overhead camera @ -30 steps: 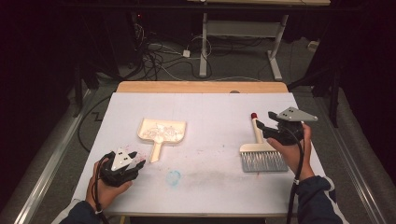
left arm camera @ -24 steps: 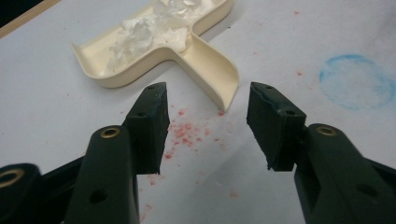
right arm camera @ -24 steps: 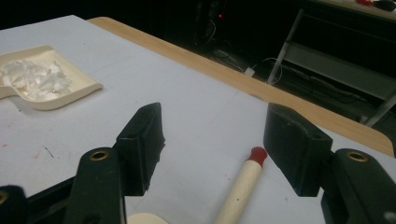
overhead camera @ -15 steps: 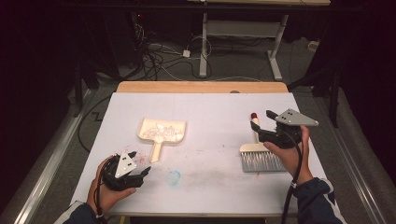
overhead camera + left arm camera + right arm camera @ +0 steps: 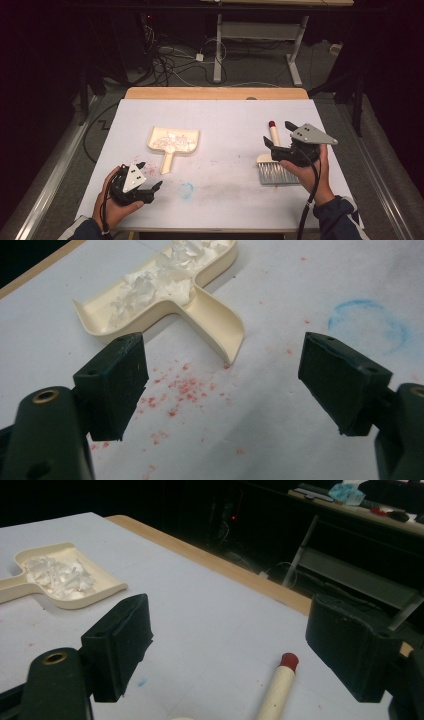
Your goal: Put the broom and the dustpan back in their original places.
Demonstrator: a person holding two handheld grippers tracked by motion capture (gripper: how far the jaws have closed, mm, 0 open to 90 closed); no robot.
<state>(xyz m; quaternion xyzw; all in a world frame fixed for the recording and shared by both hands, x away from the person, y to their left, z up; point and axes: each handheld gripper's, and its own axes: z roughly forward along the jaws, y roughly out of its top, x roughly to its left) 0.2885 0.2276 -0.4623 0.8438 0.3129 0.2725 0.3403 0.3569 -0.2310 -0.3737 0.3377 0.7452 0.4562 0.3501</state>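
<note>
A white sheet covers the bench (image 5: pixel 220 112), with a strip of bare wood (image 5: pixel 215 93) along its far edge. A faint blue ring (image 5: pixel 186 190) and scattered red specks (image 5: pixel 182 390) mark the sheet (the specks thickest near its front left). Beyond, cables (image 5: pixel 172 62) tangle on the dark floor beside a white desk frame (image 5: pixel 260 37).

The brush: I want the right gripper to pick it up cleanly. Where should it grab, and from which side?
Probably the cream handle of the brush, coming from above with the jaws across it. It lies flat, bristles toward the person, red tip away, and the open right gripper hovers over it.
</note>
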